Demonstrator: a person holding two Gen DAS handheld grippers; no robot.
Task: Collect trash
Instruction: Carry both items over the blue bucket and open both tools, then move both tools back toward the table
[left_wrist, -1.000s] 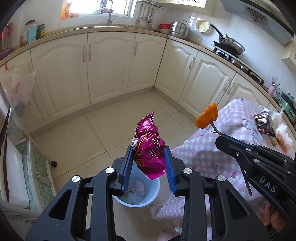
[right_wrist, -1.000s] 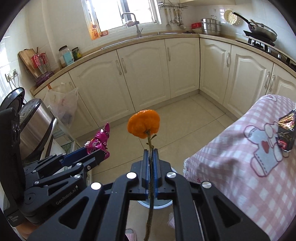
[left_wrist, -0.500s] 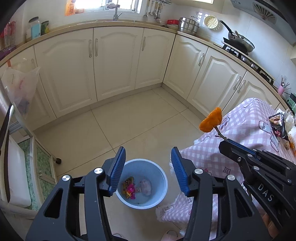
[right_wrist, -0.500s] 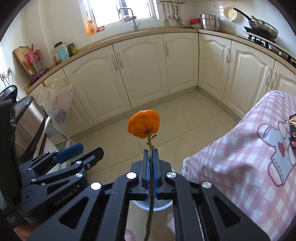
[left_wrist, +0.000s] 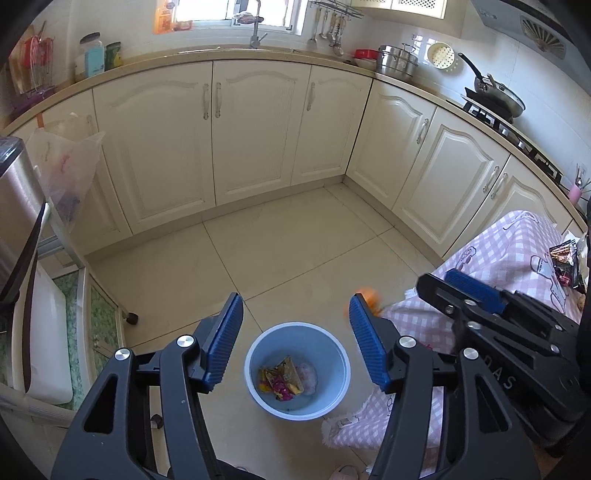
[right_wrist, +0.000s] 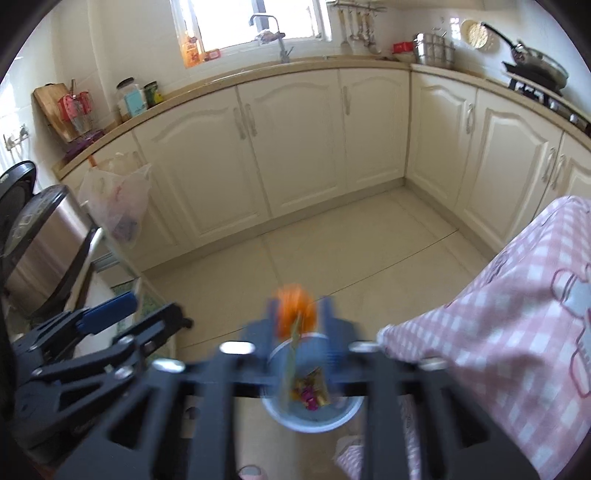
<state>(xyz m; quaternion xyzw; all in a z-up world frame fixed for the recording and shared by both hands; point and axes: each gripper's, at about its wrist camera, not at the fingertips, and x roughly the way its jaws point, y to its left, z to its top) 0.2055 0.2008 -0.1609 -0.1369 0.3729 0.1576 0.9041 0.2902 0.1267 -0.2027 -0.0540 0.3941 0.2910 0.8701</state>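
A light blue bin (left_wrist: 297, 371) stands on the tiled floor and holds wrappers (left_wrist: 280, 378). My left gripper (left_wrist: 295, 343) is open and empty just above it. In the blurred right wrist view my right gripper (right_wrist: 299, 325) is open over the bin (right_wrist: 314, 413). An orange flower on a stem (right_wrist: 295, 310) is loose between its spread fingers, above the bin. The flower also shows as an orange blur (left_wrist: 365, 295) behind my left gripper's right finger. The right gripper (left_wrist: 461, 291) shows at right in the left wrist view.
A table with a pink checked cloth (left_wrist: 517, 251) stands at right, with a dark wrapper (left_wrist: 563, 258) on it. Cream cabinets (left_wrist: 258, 129) line the back. A plastic bag (left_wrist: 62, 162) hangs at left beside a steel appliance (right_wrist: 40, 243).
My left gripper opened and the magenta wrapper dropped into the bin. My right gripper then moved down over the bin and opened, letting go of the orange flower.
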